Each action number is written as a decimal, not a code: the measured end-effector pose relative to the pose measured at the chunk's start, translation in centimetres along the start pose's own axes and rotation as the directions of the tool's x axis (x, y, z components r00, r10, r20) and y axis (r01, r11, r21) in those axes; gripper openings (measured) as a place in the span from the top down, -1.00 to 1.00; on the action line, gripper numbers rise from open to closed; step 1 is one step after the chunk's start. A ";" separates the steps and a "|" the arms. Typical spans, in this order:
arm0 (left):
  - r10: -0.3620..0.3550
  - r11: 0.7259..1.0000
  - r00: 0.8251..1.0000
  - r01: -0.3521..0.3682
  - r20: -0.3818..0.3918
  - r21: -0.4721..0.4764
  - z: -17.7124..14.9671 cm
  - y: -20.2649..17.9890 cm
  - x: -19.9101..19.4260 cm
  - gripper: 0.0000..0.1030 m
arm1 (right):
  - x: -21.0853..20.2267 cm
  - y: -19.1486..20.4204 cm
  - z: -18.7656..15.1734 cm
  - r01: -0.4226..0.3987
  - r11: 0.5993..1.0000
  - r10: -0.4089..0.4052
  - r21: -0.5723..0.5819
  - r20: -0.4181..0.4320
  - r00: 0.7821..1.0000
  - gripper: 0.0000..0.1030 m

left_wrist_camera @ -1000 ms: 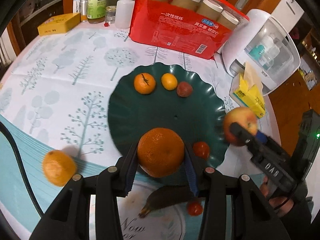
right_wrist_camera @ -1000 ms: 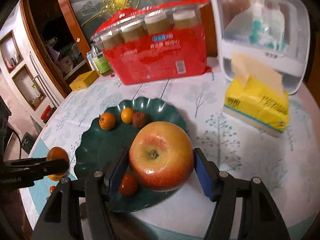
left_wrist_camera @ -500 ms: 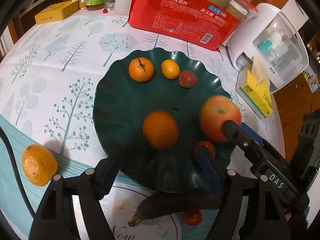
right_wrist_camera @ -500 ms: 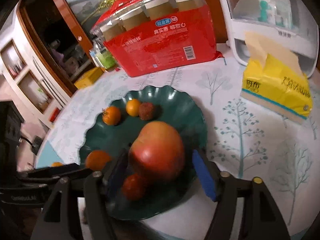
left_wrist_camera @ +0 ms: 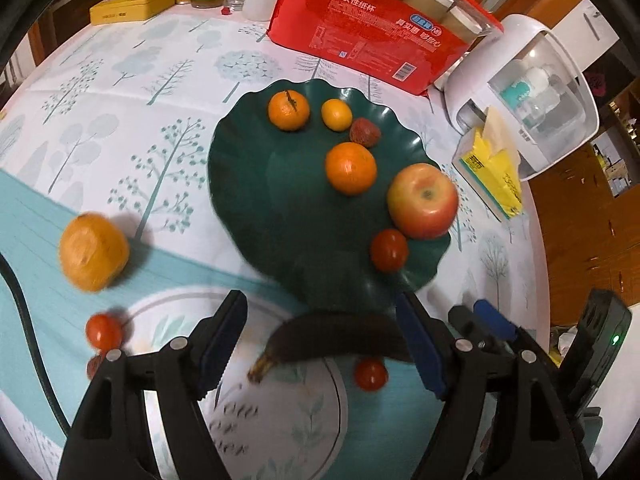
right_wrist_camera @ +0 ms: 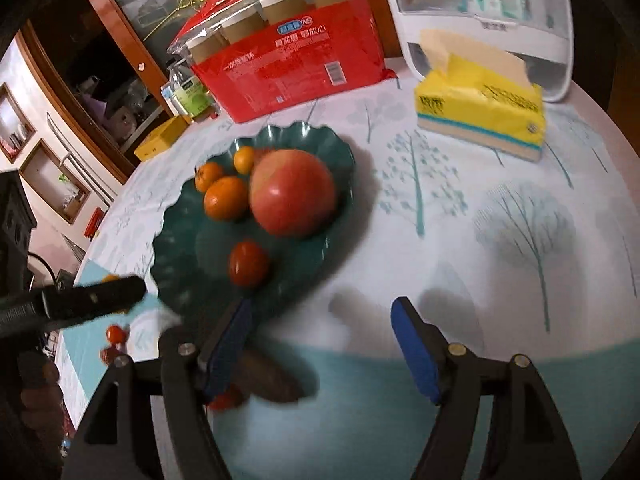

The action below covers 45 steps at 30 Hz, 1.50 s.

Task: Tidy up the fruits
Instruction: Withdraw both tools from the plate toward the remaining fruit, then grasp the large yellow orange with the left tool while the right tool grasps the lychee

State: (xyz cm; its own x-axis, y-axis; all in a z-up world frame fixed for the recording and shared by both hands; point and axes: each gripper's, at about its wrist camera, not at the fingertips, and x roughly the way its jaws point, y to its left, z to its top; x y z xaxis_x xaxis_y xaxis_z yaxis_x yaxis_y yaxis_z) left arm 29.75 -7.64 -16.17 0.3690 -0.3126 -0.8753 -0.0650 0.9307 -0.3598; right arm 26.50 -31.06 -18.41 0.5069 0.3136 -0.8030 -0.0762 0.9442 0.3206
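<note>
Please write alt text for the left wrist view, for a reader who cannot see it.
An open left gripper hovers above a dark banana beside a green plate holding an apple, oranges and a tomato. Another orange lies on the tablecloth.

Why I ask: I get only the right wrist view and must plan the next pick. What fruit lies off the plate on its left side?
Observer: A large orange lies left of the plate, apart from it.
Operator: Is the left gripper free to take it?
Observer: Yes, its jaws are wide open with nothing held between them.
Operator: Is anything hidden behind the apple?
Observer: A red bumpy fruit, perhaps a lychee, sits on the plate beyond it.
</note>
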 end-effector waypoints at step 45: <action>0.135 0.989 0.990 -0.136 -0.031 -0.050 -3.3 16.8 -12.5 -0.59 | 0.7 22.8 -11.3 -0.109 0.921 0.080 -0.374 -0.091 0.993 -0.41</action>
State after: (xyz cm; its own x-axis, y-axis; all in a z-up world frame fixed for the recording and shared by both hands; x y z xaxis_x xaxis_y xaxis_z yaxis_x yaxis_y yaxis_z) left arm 21.02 11.30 -12.35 0.3278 -0.1900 -0.9255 -0.1607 0.9541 -0.2527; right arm 15.42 -8.21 -17.30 0.4189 0.3964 -0.8170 -0.4468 0.8732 0.1945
